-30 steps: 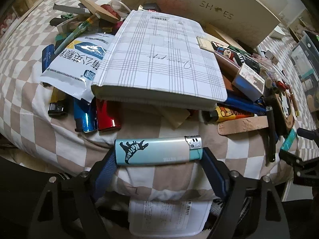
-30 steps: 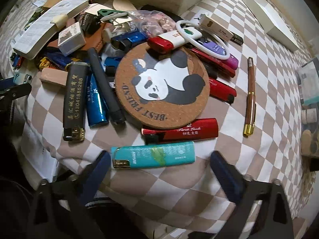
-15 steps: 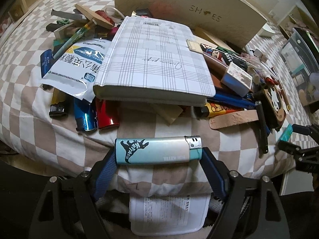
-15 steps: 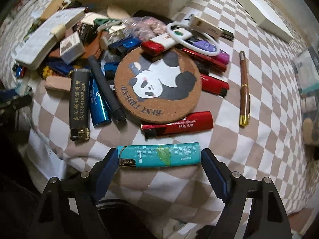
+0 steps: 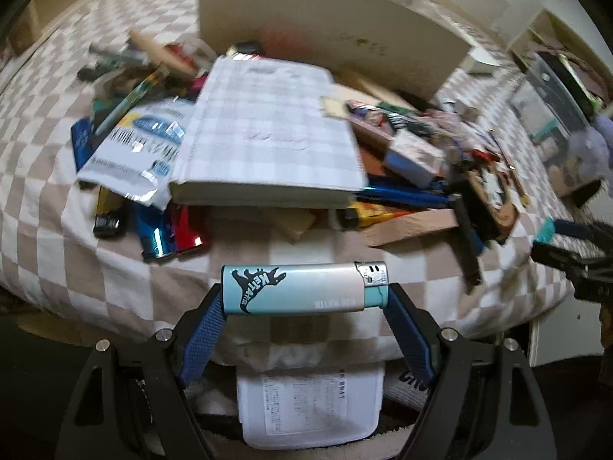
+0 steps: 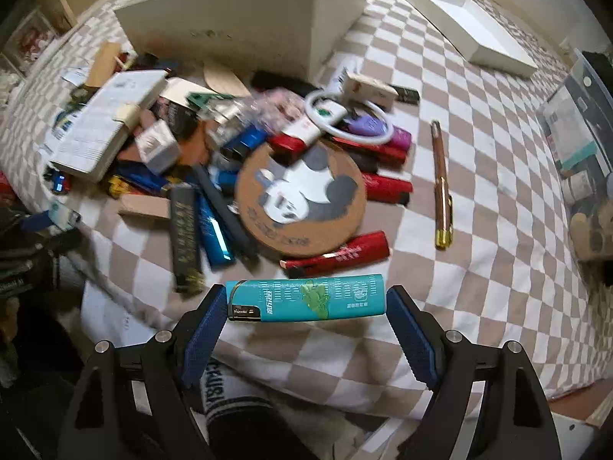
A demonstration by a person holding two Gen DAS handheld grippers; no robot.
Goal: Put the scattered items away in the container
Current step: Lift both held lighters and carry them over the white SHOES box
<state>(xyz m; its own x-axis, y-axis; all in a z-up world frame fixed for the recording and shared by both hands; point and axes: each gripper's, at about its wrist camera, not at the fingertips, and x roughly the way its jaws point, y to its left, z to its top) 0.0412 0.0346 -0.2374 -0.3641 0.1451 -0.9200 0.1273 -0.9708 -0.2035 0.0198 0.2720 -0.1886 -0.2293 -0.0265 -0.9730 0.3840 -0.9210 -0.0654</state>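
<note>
Two lighters are in my tongs right now, one each. My left gripper [image 5: 304,299] clamps the pale blue lighter [image 5: 302,287] end to end, base against one pad and metal cap against the other, clear of the checked cloth [image 5: 115,268]. My right gripper [image 6: 304,312] pinches the teal lighter [image 6: 304,298] the same lengthwise way. Both look light, stiff and smooth-sided, so I judge this end grip could slip if it twists; the flat sides would be the surer hold. Beyond lie the notebook [image 5: 268,142], the panda coaster [image 6: 300,195] and the loose pen [image 6: 440,188]. At the far side stands the cream box [image 6: 230,38], where they belong.
</note>
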